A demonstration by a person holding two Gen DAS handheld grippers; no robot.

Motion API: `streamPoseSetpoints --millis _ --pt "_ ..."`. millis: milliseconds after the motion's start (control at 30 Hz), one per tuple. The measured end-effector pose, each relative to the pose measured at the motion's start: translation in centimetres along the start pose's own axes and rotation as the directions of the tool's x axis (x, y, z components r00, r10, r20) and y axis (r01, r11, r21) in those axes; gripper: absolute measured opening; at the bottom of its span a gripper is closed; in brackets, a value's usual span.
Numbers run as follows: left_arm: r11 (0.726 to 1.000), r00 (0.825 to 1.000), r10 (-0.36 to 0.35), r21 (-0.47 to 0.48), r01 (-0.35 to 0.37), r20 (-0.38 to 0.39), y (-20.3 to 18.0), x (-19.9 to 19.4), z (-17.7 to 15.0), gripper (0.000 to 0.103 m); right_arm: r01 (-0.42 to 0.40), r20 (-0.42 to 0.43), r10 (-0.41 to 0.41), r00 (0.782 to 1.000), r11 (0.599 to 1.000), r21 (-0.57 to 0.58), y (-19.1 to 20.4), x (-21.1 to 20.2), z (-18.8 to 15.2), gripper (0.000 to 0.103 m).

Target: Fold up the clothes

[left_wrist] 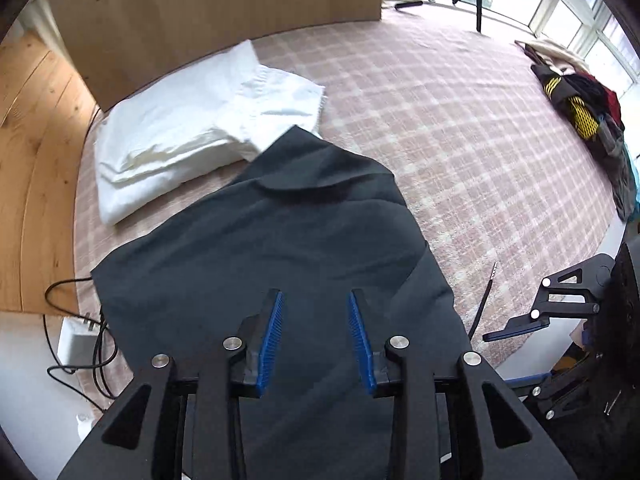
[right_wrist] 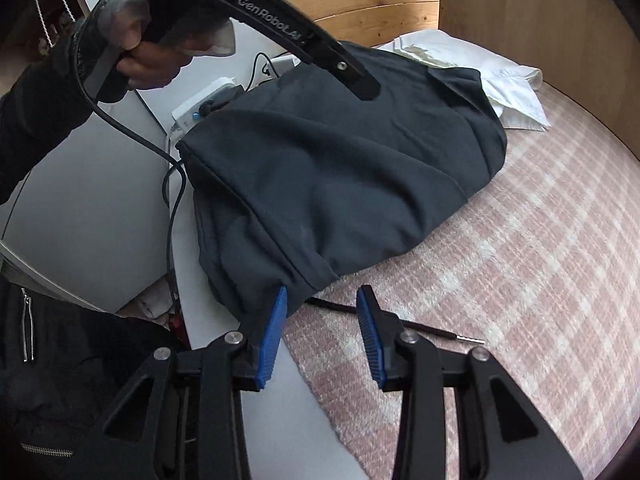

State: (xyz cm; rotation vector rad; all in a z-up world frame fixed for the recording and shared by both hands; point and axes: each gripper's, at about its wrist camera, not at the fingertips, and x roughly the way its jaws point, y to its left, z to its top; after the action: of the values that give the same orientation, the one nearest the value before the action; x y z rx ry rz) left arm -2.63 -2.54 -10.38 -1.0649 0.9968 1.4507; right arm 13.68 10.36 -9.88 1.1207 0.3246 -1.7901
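Right wrist view showed the dark garment (right_wrist: 344, 168) lying partly folded on the pink checked rug (right_wrist: 520, 280), its long axis running from the near-left corner by the right tool (right_wrist: 322, 328) away toward the white folded cloth (right_wrist: 516, 92) at the far right; the garment's near corner sat just ahead and to the left of that tool, with the left blue pad (right_wrist: 272, 336) touching or just overlapping the hem, while the right pad stood over bare rug and a thin dark cord (right_wrist: 432, 330); the jaws stood partly apart with no cloth pinched between them, so this tool held nothing. The left tool (right_wrist: 362, 86), held in a hand (right_wrist: 148, 56), hung above the far upper part of the garment in this view; whether it touched the cloth I could not tell from here.

Left wrist view looked steeply down on the same garment (left_wrist: 280, 248); the left tool (left_wrist: 316, 340) had both blue pads set apart over the cloth, which spread beneath and between them without being squeezed; it gripped nothing. The right tool (left_wrist: 536, 312) showed at the right edge, off the garment's side.

By my judgement the right tool was nearer a free edge, and the coming grasp turned on shifting it slightly left so the hem corner fell between both pads; a pile of other clothes (left_wrist: 592, 120) waited well apart by the window.
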Motion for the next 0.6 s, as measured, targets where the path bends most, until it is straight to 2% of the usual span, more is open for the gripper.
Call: streamPoseSetpoints --millis 100,233,367,467,533,600 --pt "0.999 1.0 -0.007 0.053 0.008 -0.028 -1.3 1.0 1.6 0.032 -0.046 0.017 0.046 0.999 0.999 -0.021 -0.2 0.1 0.0 0.036" --pt "0.995 0.996 -0.052 0.085 0.057 -0.069 -1.8 2.2 3.6 0.033 -0.094 0.024 0.094 0.995 0.995 -0.016 -0.2 0.5 0.0 0.036" --pt "0.987 0.995 -0.052 0.144 0.065 -0.088 -2.4 2.9 5.2 0.033 -0.13 0.014 0.13 0.991 0.991 -0.014 0.2 0.8 0.3 0.02" --pt "0.978 0.992 -0.087 0.183 0.102 -0.089 -3.1 3.3 6.3 0.035 -0.113 0.013 0.113 0.993 0.993 -0.014 0.7 0.7 0.5 0.016" --pt "0.971 0.993 -0.069 0.22 0.089 -0.097 -3.7 4.4 7.2 0.036 -0.101 0.017 0.101 0.995 0.995 -0.005 1.0 0.5 0.5 0.015" --pt "0.969 0.994 -0.009 0.244 0.036 -0.113 -3.9 6.2 7.8 0.036 -0.089 0.02 0.088 0.996 0.996 0.004 1.2 0.2 0.5 0.013"
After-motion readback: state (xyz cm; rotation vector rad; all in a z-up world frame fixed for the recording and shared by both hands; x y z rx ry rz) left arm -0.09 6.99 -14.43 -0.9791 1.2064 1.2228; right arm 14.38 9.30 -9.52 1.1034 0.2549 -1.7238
